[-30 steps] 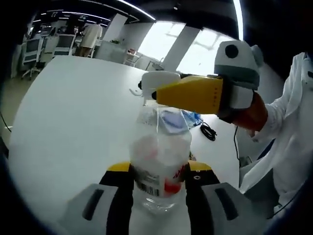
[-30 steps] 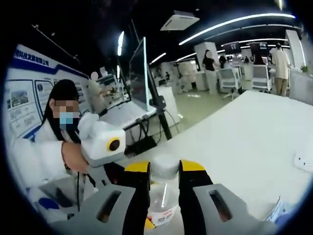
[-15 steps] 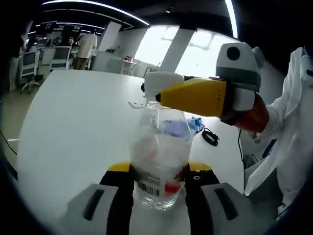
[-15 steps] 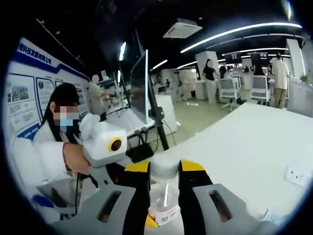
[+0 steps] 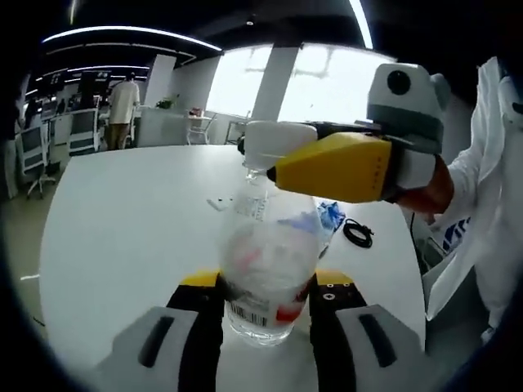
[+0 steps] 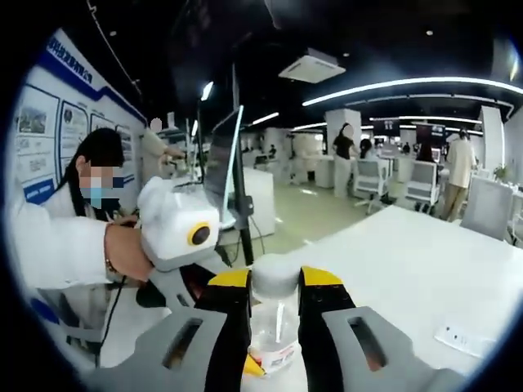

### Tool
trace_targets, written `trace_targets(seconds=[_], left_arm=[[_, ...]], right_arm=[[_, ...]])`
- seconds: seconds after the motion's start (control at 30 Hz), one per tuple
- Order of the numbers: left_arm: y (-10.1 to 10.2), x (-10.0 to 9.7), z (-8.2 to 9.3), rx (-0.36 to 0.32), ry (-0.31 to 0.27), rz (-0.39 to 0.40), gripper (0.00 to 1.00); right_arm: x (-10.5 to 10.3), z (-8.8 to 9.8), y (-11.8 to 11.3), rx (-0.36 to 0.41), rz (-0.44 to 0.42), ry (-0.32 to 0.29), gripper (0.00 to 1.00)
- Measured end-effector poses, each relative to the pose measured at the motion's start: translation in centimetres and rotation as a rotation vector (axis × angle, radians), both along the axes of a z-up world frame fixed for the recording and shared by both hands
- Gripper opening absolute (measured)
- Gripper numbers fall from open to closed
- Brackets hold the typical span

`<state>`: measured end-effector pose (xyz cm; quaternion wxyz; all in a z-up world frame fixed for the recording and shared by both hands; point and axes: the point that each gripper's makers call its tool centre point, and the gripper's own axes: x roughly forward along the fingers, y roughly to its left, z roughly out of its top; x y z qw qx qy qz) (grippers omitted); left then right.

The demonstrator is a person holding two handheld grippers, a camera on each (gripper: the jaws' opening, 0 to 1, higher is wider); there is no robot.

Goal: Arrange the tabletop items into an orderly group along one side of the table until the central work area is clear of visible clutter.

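A clear plastic bottle [image 5: 265, 269] with a red and white label is held above the white table [image 5: 122, 237]. My left gripper [image 5: 265, 298] is shut on the bottle's body. My right gripper [image 6: 274, 290] is shut on the bottle's white cap [image 6: 274, 275]; in the left gripper view that cap [image 5: 274, 145] sits at the tip of the yellow right gripper [image 5: 335, 163], which comes in from the right. In the right gripper view the left gripper [image 6: 176, 224] and the hand holding it show at the left.
A black cable [image 5: 357, 234] and a blue crumpled wrapper [image 5: 329, 214] lie on the table's right part. A white power strip [image 6: 463, 340] rests on the table [image 6: 409, 269]. A small white item [image 5: 216, 202] lies farther back. Office chairs and people stand beyond.
Both views have swung and tilted upward with the hands while the bottle stays held in both grippers. The grips look the same.
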<state>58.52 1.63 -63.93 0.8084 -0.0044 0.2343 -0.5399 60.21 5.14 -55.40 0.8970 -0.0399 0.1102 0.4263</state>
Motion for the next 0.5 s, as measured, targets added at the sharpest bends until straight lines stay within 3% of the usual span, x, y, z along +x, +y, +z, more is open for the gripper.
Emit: trace_targets(seconds=[0.1,0.5], left_arm=[[-0.8,0.6,0.1,-0.007,-0.032,-0.023,0.40],[-2.6,1.8,-1.7,0.026,-0.117,-0.100,0.40]], right_arm=[[0.3,0.1,-0.7,-0.033,-0.011,-0.053,0.18],[0.6,-1.8,-2.5,-0.128,-0.062,-0.125,0.19]])
